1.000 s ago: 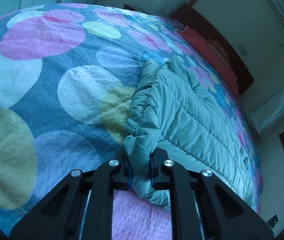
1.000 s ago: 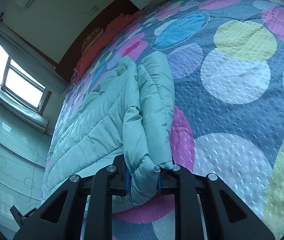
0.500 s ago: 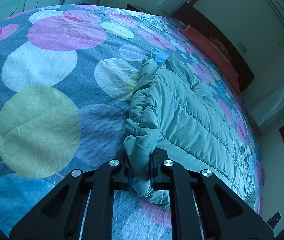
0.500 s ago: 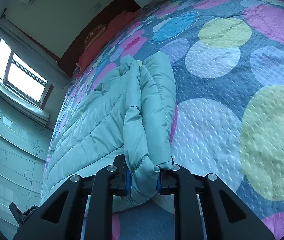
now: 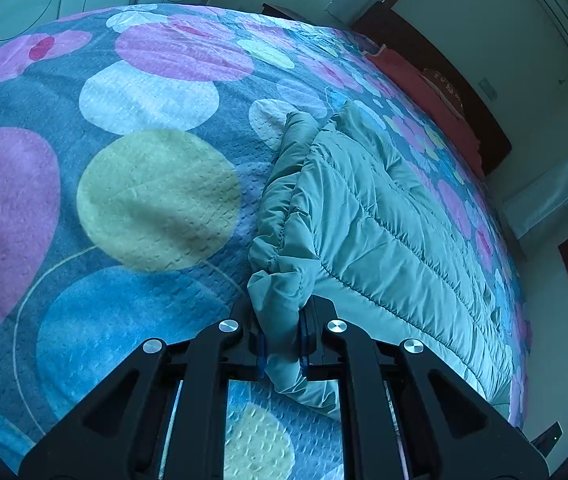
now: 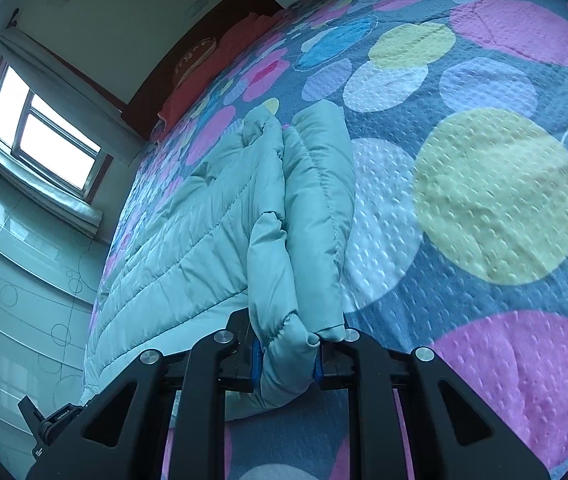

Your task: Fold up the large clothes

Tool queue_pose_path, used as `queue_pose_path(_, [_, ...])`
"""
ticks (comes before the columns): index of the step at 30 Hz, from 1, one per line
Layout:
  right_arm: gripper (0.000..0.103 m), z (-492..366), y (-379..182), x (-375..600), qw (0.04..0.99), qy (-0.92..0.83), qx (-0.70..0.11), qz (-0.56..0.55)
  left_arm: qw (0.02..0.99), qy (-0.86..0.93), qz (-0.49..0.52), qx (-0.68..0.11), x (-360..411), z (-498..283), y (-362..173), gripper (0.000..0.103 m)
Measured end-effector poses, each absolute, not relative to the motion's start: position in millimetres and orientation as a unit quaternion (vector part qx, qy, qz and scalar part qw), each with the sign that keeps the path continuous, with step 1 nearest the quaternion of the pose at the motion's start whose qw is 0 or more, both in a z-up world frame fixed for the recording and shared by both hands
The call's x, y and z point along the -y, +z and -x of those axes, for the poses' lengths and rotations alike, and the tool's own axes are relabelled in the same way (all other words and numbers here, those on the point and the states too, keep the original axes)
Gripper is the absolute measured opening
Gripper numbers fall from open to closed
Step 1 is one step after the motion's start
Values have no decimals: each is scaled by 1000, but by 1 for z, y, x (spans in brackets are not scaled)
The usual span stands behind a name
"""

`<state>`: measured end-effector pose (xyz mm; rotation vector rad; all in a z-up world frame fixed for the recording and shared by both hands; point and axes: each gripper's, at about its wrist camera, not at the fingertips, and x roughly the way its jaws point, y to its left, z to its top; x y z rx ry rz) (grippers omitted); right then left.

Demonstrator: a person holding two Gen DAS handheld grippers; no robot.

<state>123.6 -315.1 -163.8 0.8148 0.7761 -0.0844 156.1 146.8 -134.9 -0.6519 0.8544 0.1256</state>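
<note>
A pale green quilted puffer jacket point(image 5: 371, 224) lies across the bed, its near edge lifted off the cover. My left gripper point(image 5: 280, 340) is shut on the bunched, gathered left edge of the jacket, and fabric hangs below its blue pads. In the right wrist view the same jacket point(image 6: 204, 236) spreads to the left, with a folded sleeve along its right side. My right gripper point(image 6: 285, 354) is shut on the thick cuff end of that fold. The other gripper's tip point(image 6: 50, 420) shows at the lower left of that view.
The bed point(image 5: 144, 200) carries a blue cover with large pink, yellow and white circles. A red pillow point(image 5: 435, 96) lies by the dark headboard at the far end. A window point(image 6: 44, 132) and a wardrobe point(image 6: 8, 280) stand beyond the bed's left side in the right wrist view.
Both grippers have drawn the held jacket edge toward me across the bed; the cover's circles slide away underneath. Both grips are unchanged.
</note>
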Motion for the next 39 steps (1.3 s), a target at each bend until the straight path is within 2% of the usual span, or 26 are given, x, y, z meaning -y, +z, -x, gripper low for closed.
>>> queue_pose_path(18, [18, -92, -166, 315, 840, -29, -378, -388, 856, 54, 303, -416, -152, -108, -137, 11])
queue_pose_path(23, [23, -96, -169, 318, 835, -27, -378, -399, 859, 54, 290, -419, -150, -110, -138, 12])
queue_pose_path(25, [24, -96, -170, 320, 833, -28, -377, -404, 859, 54, 287, -421, -151, -110, -138, 15])
queue_pose_path(30, [29, -86, -174, 328, 829, -31, -375, -414, 855, 63, 291, -424, -158, -106, -139, 29])
queue_pose_path(37, [37, -74, -174, 336, 829, -39, -372, -417, 860, 70, 278, -422, -164, -101, -136, 34])
queue_pose_path(39, [39, -69, -173, 339, 829, -44, -370, -416, 861, 73, 270, -424, -165, -100, -136, 40])
